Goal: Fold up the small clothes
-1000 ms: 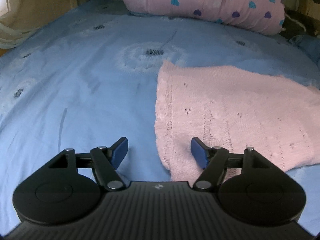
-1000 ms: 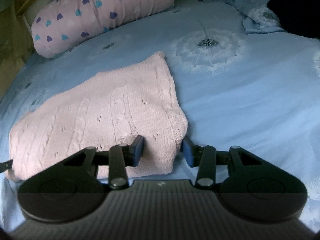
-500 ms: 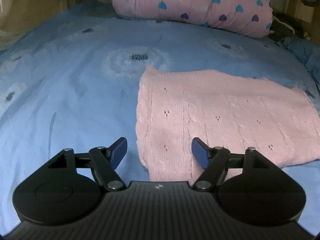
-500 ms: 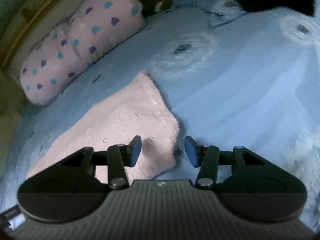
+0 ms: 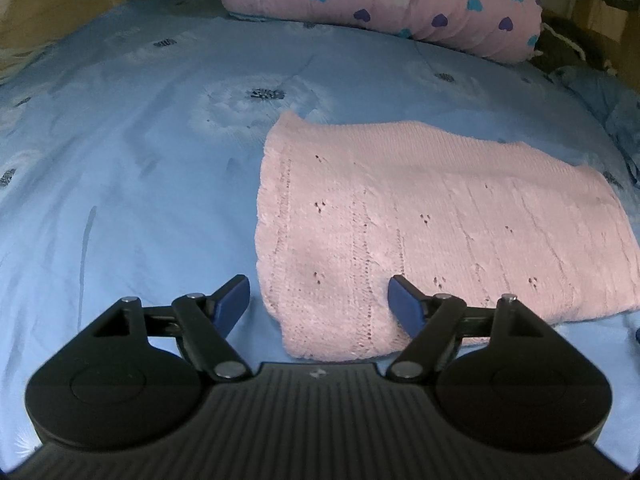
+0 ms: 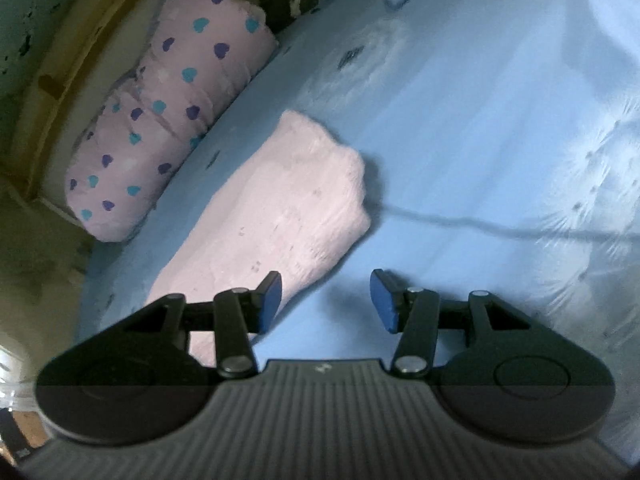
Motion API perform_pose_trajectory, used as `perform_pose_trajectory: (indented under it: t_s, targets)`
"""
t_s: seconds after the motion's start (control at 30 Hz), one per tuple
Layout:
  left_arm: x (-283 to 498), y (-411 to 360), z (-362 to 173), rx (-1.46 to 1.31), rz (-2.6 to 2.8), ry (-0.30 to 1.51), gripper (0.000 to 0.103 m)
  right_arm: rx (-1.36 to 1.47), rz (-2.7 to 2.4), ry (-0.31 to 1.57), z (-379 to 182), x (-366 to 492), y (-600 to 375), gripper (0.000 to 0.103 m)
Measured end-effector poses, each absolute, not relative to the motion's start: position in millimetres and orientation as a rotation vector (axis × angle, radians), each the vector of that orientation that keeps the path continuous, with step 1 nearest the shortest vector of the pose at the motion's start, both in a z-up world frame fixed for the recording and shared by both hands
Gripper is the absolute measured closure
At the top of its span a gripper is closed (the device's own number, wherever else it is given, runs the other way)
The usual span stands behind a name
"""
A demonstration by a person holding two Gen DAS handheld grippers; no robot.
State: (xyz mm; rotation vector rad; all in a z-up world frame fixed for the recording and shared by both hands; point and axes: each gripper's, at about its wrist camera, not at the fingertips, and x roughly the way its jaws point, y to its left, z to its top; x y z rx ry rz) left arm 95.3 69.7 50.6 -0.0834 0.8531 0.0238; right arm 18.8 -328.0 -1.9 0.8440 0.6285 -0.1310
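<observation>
A pink knitted garment (image 5: 420,216) lies folded flat on the blue bedspread (image 5: 120,160). My left gripper (image 5: 320,304) is open and empty, raised over the garment's near left corner. In the right wrist view the garment (image 6: 280,208) lies to the left and ahead. My right gripper (image 6: 326,304) is open and empty, raised above the bedspread (image 6: 500,140) just off the garment's right end, with its left fingertip (image 6: 270,300) over the garment's edge.
A pink pillow with heart prints (image 5: 380,0) lies along the headboard beyond the garment, also in the right wrist view (image 6: 168,108). Dark and blue bedding (image 5: 580,56) is bunched at the far right. A crease (image 6: 480,224) runs across the bedspread.
My right gripper let go of the garment's corner, opened wider and lifted away to the right while tilting. My left gripper drew back and up a little, still open.
</observation>
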Motion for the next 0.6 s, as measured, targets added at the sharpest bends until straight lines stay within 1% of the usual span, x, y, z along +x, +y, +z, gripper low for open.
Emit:
perform_pose_trajectory:
  t_s: [0.27,0.6]
  targets:
    - [98.6,69.1,47.8,-0.080,0.027,0.864,0.019,0.917,-0.115,0.544,-16.4,42.5,-324.3,0.053]
    - [103.1,68.1,45.1,-0.096,0.020,0.879,0.018,1.048,-0.176,0.433,-26.6,59.6,-330.4,0.053]
